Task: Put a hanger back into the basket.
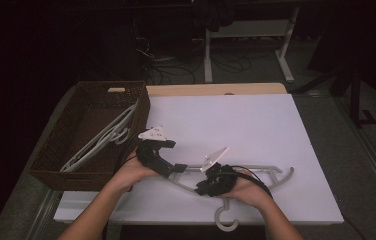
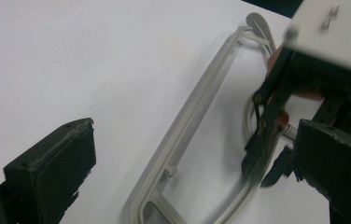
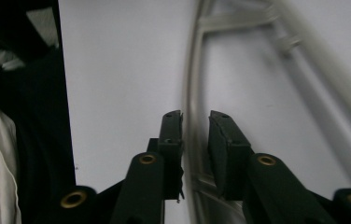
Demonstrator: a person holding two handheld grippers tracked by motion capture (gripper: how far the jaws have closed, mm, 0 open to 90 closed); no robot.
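- My right gripper straddles one grey bar of the plastic clothes hanger; the jaws stand slightly apart with the bar between them, and I can't quite tell whether the pads press on it.
- My left gripper is wide open over the hanger's other end, one jaw on bare table, the other past the frame, gripping nothing.
- From above, the hanger lies flat near the front edge of the white table, its hook hanging over that edge towards me.
- Both my hands are low at the front, grippers close together.
- At the far left sits a brown wicker basket with more pale hangers inside.
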